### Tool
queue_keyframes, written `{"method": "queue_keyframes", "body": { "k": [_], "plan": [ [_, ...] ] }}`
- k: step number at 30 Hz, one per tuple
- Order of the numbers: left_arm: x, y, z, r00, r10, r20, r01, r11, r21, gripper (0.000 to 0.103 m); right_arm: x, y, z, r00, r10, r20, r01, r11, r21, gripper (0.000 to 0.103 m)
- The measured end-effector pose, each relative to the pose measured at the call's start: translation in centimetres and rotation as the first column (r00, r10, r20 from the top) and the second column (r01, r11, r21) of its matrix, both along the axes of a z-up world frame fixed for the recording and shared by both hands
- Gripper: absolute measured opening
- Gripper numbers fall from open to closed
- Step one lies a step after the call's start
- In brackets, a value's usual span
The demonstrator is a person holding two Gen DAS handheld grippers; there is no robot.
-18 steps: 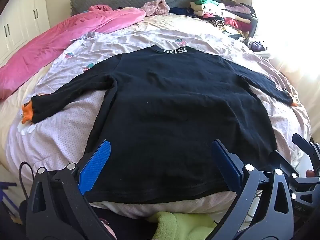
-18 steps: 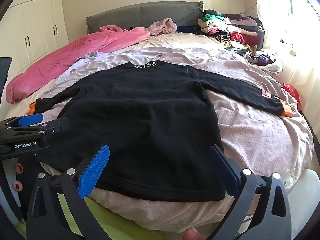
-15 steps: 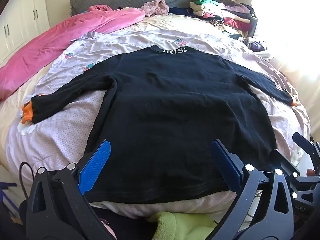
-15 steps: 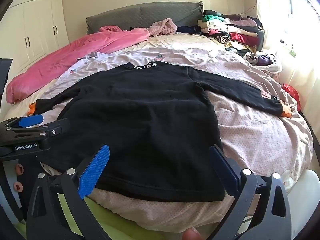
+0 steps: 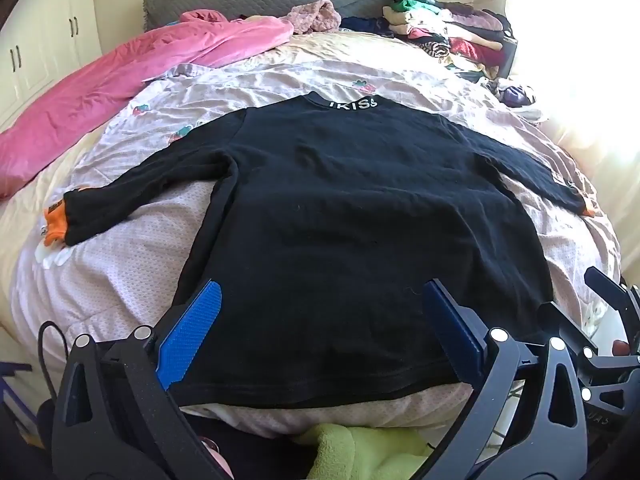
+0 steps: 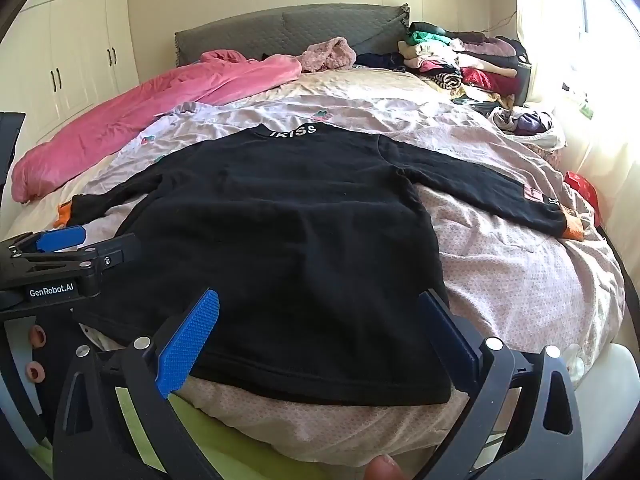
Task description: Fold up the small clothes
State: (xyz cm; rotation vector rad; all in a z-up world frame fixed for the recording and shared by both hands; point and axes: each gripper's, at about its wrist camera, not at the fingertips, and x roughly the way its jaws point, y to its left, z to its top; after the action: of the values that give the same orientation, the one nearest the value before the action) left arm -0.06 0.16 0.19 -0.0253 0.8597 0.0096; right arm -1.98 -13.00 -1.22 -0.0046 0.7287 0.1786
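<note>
A black long-sleeved sweater (image 5: pixel 352 216) lies flat on the bed, back up, collar with white letters at the far end and both sleeves spread out, orange cuffs at their ends. It also shows in the right wrist view (image 6: pixel 288 240). My left gripper (image 5: pixel 320 332) is open and empty, hovering over the hem near the bottom left corner. My right gripper (image 6: pixel 320 336) is open and empty over the hem towards the bottom right corner. The left gripper shows side-on in the right wrist view (image 6: pixel 72 256).
The bed has a pale pink dotted sheet (image 5: pixel 120 272). A pink duvet (image 5: pixel 120 80) lies along the far left. A pile of folded clothes (image 6: pixel 460 60) sits at the far right by the headboard. Green fabric (image 5: pixel 360 452) lies below the bed's near edge.
</note>
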Motion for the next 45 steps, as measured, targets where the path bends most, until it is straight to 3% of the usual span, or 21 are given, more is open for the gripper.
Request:
{"method": "queue_keyframes", "body": {
  "k": [45],
  "plan": [
    [-0.29, 0.63, 0.35, 1.000, 0.010, 0.009, -0.010, 1.000, -0.016, 0.094, -0.18, -0.18, 0.27, 1.000, -0.009, 0.007, 0.009, 1.000, 0.000, 0.099]
  ]
}}
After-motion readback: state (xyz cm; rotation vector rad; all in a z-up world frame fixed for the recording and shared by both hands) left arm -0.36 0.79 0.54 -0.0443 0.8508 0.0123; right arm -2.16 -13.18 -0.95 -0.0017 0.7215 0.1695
